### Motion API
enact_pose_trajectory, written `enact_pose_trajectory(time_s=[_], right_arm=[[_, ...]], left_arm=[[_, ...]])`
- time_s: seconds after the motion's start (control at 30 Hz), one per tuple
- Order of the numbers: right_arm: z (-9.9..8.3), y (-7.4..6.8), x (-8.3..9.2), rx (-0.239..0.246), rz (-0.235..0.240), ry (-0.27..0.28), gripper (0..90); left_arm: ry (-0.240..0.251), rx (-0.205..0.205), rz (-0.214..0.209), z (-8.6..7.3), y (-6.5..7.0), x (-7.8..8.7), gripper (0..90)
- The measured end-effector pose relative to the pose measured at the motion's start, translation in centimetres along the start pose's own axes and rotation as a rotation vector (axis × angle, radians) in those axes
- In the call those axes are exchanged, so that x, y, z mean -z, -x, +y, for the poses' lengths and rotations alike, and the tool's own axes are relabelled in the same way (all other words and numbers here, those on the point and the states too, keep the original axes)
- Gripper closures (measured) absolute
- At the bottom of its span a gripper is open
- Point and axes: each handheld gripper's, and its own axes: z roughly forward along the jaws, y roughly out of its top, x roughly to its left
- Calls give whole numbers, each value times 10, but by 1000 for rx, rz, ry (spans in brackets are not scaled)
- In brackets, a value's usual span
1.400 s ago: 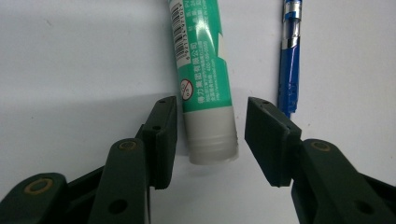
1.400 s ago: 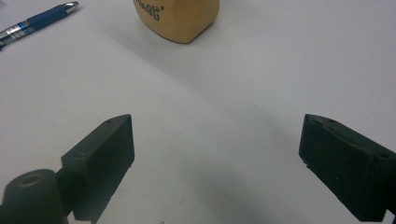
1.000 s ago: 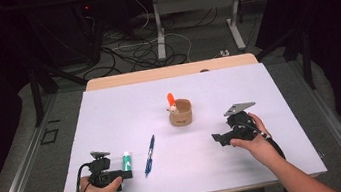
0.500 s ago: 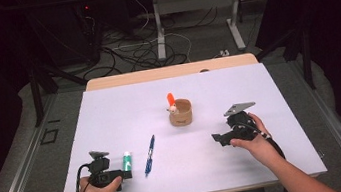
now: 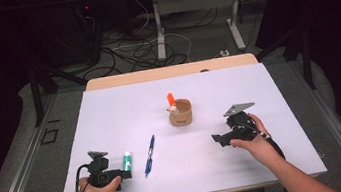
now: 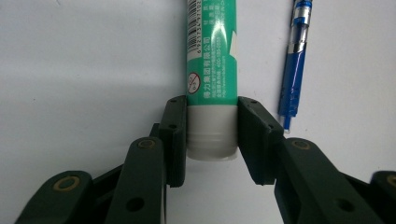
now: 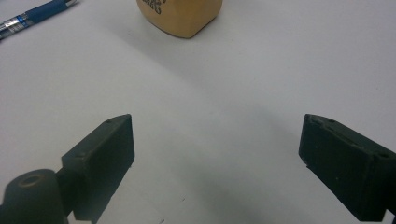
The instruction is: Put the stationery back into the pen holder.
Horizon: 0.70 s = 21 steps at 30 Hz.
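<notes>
A green glue stick with a white cap lies flat on the white tabletop near its front left. My left gripper has just been closing its jaws on the capped end, and both pads now press against the cap. In the high view the left gripper lies low on the table, pointing right at the glue stick. My right gripper rests at the front right with its jaws wide apart. Between the jaws of the right gripper there is only bare table.
A blue pen lies just right of the glue stick, also seen as the pen beside the jaws. A tan cup stands mid-table with an orange item sticking out. The cup is ahead of the right gripper.
</notes>
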Motion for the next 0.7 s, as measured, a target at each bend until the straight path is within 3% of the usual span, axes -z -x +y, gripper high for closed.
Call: enact_pose_trajectory(time_s=[0.37, 0.7], right_arm=[[0, 0, 0, -1, 8, 4, 101], [0, -1, 0, -6, 5, -3, 101]], left_arm=[[-3, -8, 5, 1, 2, 1, 649], [5, -64, -2, 4, 3, 6, 650]])
